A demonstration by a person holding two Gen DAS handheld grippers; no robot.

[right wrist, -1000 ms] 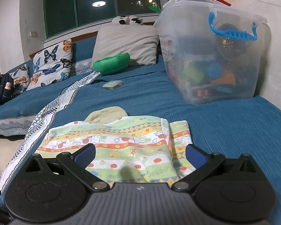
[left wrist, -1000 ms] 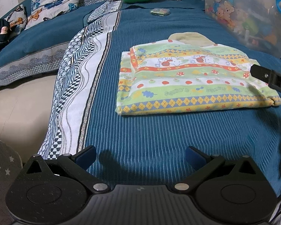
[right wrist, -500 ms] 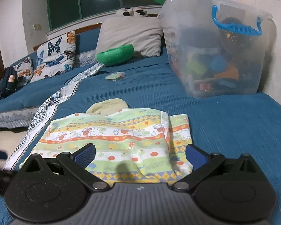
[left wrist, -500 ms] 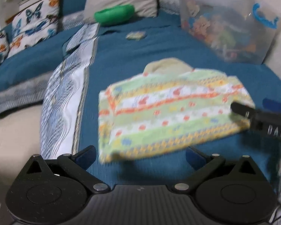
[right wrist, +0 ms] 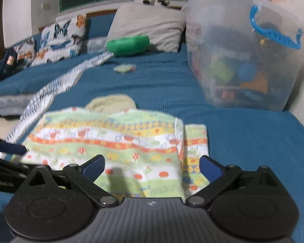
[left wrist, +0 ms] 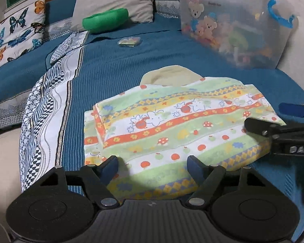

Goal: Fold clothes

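Garment (left wrist: 172,129) lies on the blue bedspread (left wrist: 152,60), already in a compact rectangle with layers stacked: a narrower flap sits doubled over the left end, and a beige part (left wrist: 170,77) sticks out from under the far edge. In the right wrist view a second layer edge shows as a seam near the right end.

Left tool (left wrist: 153,167) is wide open, holding nothing, fingertips spread over the near edge of the cloth toward its left end. Right tool (right wrist: 152,167) is likewise wide open and empty, straddling the near edge at the right end; from the left view its fingers (left wrist: 259,126) sit at the cloth's right edge. That placement makes sense: one tool per end of the same long edge keeps the fabric level if it gets lifted and carried over.

Judgement: scene fits either lining up for another fold across the width, or tools just let go of a finished fold. Can't settle which. Right view is motion-blurred, so contact with the cloth is not clear.

Clear toy bin (left wrist: 233,26) stands well apart, against the wall.
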